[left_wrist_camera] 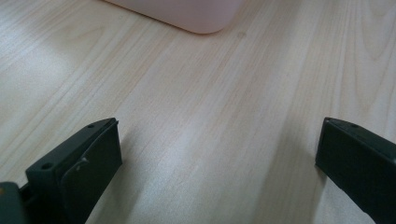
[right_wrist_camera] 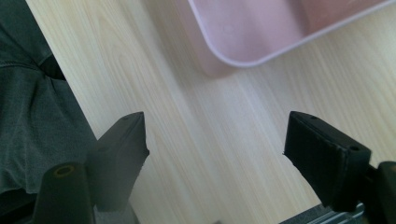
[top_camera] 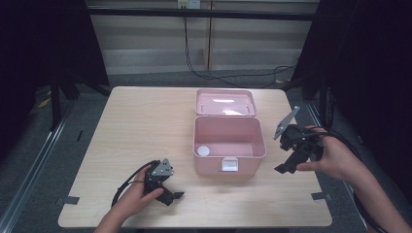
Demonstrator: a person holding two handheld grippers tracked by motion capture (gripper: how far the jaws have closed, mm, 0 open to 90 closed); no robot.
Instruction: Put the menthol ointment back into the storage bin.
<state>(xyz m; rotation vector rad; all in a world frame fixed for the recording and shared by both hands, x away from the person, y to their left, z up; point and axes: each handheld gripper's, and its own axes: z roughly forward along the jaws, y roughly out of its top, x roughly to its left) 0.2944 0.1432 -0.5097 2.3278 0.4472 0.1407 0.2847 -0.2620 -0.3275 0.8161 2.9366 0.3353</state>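
Table [top_camera: 145,121]: light wood-grain top, rounded corners, standing on grey floor [top_camera: 43,165]. On it, right of centre: one pink plastic box [top_camera: 229,145], lid hinged open and lying back toward the far edge, white latch at its near wall.

The small white object [top_camera: 203,150] inside the pink box [top_camera: 257,133] is too small to identify.

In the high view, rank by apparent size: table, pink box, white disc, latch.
1. table
2. pink box
3. and 4. latch and white disc look about alike, so no firm order.
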